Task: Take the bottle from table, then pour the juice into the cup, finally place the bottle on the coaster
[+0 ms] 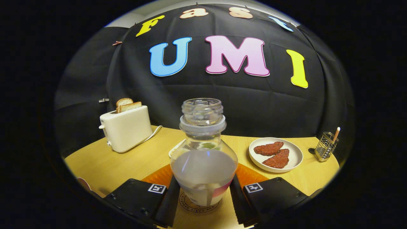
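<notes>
the bottle stood upright between the gripper's two fingers, uncapped, with pale liquid filling its lower part. both fingers sat close against its sides at nine and three o'clock, so the gripper looked closed on it at about bottle width, though whether it was pressing hard could not be told. under the bottle lay a round coaster with printed lettering, resting on an orange mat that spread out behind it. at eleven o'clock from the bottle stood a white toaster with two slices of toast up. at two o'clock was a white plate with two reddish patties, and beyond it a wire holder. the cup could not be picked out. judging by this, the bottle was already at the coaster, so only the release seemed left; whether pouring was done could not be told.
</notes>
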`<state>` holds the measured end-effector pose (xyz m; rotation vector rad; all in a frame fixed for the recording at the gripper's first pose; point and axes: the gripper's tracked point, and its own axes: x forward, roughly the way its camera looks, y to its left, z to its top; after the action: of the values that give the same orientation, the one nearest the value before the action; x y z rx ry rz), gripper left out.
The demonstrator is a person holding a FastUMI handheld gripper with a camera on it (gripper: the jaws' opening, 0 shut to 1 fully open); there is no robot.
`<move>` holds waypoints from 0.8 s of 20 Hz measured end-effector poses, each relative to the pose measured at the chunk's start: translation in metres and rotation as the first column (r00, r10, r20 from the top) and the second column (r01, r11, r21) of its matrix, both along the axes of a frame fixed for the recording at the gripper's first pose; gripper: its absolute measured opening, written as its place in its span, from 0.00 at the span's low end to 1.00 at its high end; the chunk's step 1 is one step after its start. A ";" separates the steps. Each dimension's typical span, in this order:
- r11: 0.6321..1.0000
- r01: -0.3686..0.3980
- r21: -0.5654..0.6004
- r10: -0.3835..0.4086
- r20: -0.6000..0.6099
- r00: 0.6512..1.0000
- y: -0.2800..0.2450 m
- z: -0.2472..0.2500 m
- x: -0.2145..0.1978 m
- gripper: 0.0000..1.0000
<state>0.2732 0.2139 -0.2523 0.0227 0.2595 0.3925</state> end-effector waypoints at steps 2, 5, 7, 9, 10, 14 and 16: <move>0.999 -0.024 -0.029 0.024 0.007 1.000 0.006 -0.006 -0.002 0.75; 0.999 -0.020 -0.034 0.020 0.010 1.000 0.007 -0.009 -0.004 0.76; 1.000 -0.006 -0.017 0.006 -0.023 1.000 0.005 -0.015 -0.003 0.77; 0.999 0.023 -0.027 -0.025 -0.083 0.996 -0.003 -0.032 -0.003 0.78; 0.999 0.026 -0.023 -0.028 -0.109 0.994 -0.005 -0.034 -0.005 0.81; 0.999 0.034 -0.023 -0.037 -0.177 0.983 -0.012 -0.041 -0.019 1.00; 0.999 0.025 -0.032 -0.030 -0.177 0.984 -0.016 -0.035 -0.028 1.00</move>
<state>0.2451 0.1981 -0.2868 0.0324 0.4404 0.3597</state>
